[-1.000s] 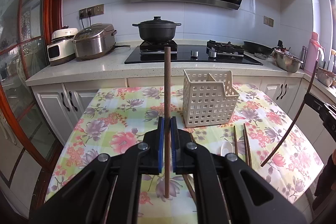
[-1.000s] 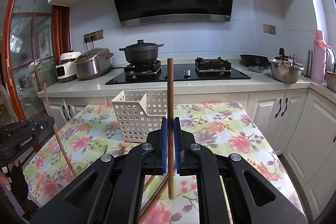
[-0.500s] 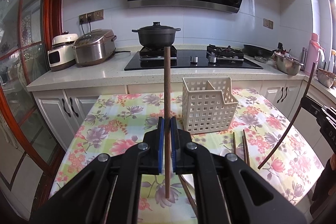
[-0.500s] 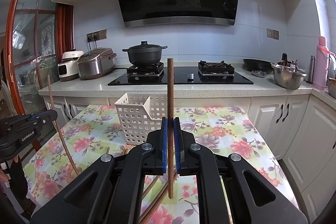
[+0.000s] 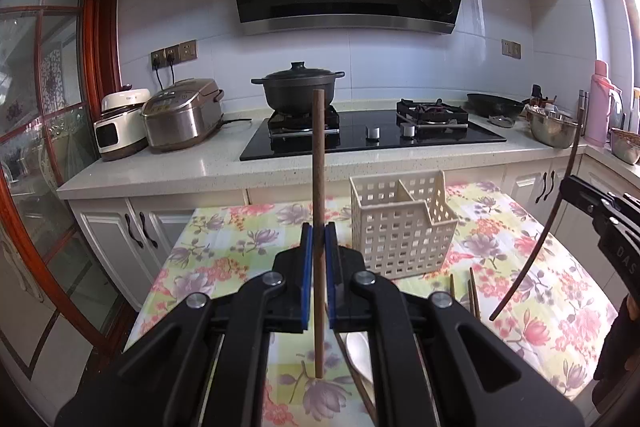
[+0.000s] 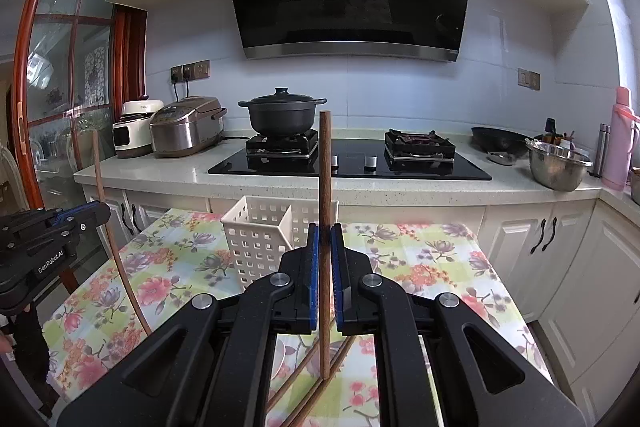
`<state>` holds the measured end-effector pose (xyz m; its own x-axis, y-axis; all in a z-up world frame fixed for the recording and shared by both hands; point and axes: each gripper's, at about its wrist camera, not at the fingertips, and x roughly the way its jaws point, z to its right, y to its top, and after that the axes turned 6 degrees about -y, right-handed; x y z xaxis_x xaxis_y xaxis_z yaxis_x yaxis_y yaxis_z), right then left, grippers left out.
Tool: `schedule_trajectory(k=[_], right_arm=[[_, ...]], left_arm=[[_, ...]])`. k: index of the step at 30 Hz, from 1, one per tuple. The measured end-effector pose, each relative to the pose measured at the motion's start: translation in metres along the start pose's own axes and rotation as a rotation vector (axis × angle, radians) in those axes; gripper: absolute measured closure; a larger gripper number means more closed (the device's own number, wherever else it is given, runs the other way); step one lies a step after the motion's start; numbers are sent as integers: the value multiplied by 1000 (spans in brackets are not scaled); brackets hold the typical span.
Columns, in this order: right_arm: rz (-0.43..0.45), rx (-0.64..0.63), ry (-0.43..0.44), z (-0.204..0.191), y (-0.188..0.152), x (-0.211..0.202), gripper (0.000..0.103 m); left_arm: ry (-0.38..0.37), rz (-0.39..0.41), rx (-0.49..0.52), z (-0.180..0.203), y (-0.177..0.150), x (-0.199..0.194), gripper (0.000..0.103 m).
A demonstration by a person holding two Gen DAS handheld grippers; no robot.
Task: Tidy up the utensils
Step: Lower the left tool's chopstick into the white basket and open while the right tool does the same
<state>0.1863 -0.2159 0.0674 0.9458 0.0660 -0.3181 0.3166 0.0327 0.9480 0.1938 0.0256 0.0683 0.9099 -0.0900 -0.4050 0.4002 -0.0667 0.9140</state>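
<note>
Clamping slim wooden chopsticks upright: left tool (image 5: 316,251), right tool (image 6: 325,251).

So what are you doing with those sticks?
A person holds tongs in each hand. The left tongs pinch one brown chopstick upright, and the right tongs pinch another chopstick the same way. Both are up above the flowery table. The white basket has no utensils visible inside yet, and more chopsticks lie on the table.
</note>
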Motion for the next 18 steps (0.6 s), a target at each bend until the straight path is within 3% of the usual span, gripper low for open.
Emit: schedule_trajectory(k=[13, 18], right_arm=[[-8, 20, 42, 0, 34, 42, 95], [6, 20, 51, 0, 57, 60, 95]], left_arm=[[9, 3, 14, -1, 28, 33, 97], [8, 20, 7, -8, 54, 43, 97]])
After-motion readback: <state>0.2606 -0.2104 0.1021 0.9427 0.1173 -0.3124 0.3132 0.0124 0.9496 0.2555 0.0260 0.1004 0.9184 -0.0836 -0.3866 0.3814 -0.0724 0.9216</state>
